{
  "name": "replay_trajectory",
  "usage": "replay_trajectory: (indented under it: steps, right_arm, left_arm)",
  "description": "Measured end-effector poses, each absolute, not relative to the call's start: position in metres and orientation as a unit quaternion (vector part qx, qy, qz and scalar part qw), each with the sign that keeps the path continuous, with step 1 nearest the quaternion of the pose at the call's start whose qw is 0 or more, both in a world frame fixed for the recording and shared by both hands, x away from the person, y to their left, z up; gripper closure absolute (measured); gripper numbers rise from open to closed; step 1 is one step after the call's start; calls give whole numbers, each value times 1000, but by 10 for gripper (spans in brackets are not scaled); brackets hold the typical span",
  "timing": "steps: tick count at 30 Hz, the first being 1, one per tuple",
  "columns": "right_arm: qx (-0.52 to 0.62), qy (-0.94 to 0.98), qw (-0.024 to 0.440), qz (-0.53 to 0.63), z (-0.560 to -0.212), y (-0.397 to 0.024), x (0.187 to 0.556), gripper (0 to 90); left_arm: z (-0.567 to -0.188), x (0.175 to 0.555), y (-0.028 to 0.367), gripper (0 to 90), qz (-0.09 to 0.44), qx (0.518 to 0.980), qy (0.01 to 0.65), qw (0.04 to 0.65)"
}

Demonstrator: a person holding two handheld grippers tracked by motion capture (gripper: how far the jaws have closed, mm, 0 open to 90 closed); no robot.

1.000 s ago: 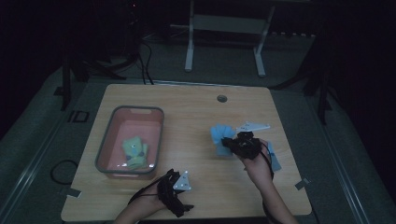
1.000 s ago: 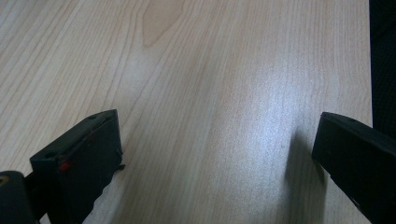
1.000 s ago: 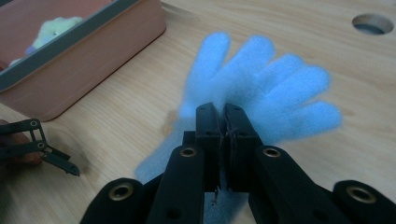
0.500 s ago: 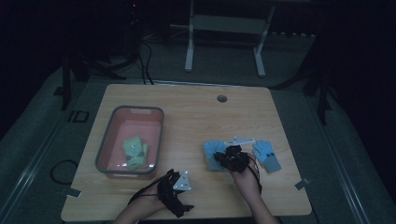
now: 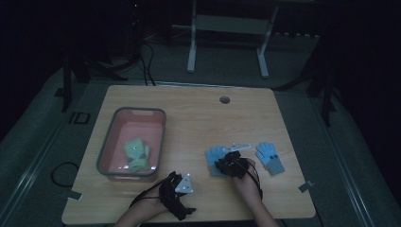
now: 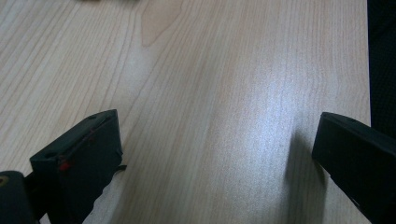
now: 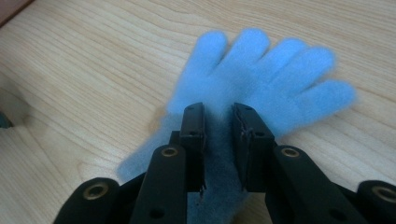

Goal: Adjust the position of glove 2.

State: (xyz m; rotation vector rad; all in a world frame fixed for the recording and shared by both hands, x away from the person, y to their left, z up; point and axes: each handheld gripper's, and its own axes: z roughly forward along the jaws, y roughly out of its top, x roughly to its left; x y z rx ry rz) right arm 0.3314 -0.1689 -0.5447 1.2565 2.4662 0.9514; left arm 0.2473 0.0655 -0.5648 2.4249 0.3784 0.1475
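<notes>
Blue glove [image 7: 261,70]: laid flat on the wooden table [image 6: 210,70], fingers spread, well apart from the pink bin [image 5: 106,142] on that bin's right side as seen from above. Position relative to right gripper [image 7: 218,109]: directly beneath and ahead of it, with the palm and cuff under the jaws and all five fingers reaching out past the jaw tips. Jaw setting of right gripper: narrow gap, reached by opening just now; a strip of glove fabric in the gap between the two pads, close to both; firm pressure of the pads on that fabric not evident. Gripper body low over the glove, held in the person's right hand, farther from the bin than the glove's left edge. Second blue glove [image 5: 269,157]: flat on the table, farther still from the bin on the same side, clear of the right gripper and apart from the first glove. Yellow-green glove [image 5: 135,153]: inside the bin, toward its near end. Left gripper [image 6: 217,135]: just off the bin's near right corner, toward the person, low over bare wood. Jaw setting of left gripper: spread wide, nothing between the jaws except table surface. Well apart from both blue gloves.
</notes>
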Motion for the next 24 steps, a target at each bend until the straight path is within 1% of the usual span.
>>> replay_trajectory:
  steps: [6,8,12,13,19,22,24]
  right_arm:
    - [409,842,111,334,-530,-172,328,699]
    - [403,844,109,338,-526,-176,328,658]
    - [392,845,114,346,-519,-187,329,646]
    - [388,846,114,349,-517,-191,330,628]
    - [373,847,133,354,-510,-215,333,600]
    - [368,845,144,359,-504,-242,336,574]
    - [376,840,148,362,-503,-256,339,574]
  left_arm:
    - [-564,248,66,19,57,928,146,339]
    - [-563,248,66,19,59,927,147,341]
    - [-565,247,66,19,58,929,145,335]
    - [-565,247,65,19,59,930,144,334]
    - [-565,247,65,19,58,930,143,333]
    - [-565,248,66,19,58,930,143,332]
    - [-565,248,66,19,58,930,144,333]
